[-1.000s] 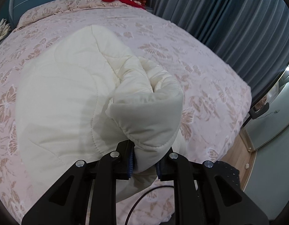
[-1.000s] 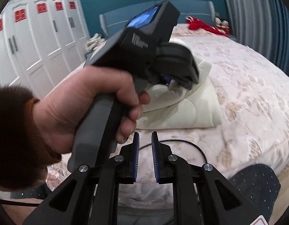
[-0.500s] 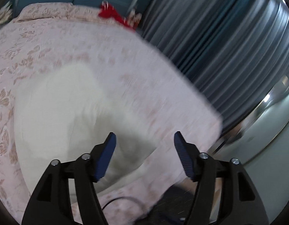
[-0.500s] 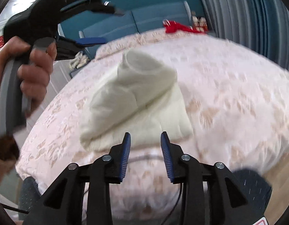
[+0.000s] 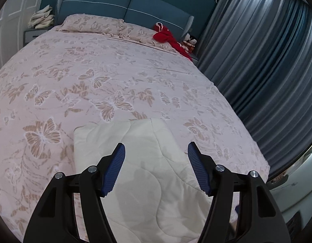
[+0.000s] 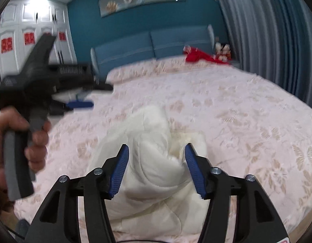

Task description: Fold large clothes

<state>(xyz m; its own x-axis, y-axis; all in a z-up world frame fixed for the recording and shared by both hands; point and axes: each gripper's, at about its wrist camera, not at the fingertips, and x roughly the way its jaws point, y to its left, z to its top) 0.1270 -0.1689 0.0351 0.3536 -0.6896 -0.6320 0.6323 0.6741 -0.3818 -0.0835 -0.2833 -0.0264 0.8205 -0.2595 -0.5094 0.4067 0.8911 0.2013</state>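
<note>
A cream quilted garment (image 5: 143, 174) lies folded near the foot of the bed, flat in the left wrist view. In the right wrist view it (image 6: 154, 168) has a rolled hump standing up in the middle. My left gripper (image 5: 156, 151) is open and empty, held above the garment. It also shows in the right wrist view (image 6: 83, 95), raised at the left in the person's hand. My right gripper (image 6: 156, 151) is open, its pads either side of the hump and apart from it.
The bed (image 5: 95, 70) has a pink butterfly cover, pillows (image 5: 91, 23) and a blue headboard. A red garment (image 5: 168, 38) and dolls lie at its far right corner. Grey curtains (image 5: 267, 64) hang on the right. White wardrobes (image 6: 16, 46) stand on the left.
My left gripper let go of the rolled garment, opened wide and lifted away. My right gripper opened from nearly shut and moved in around the hump.
</note>
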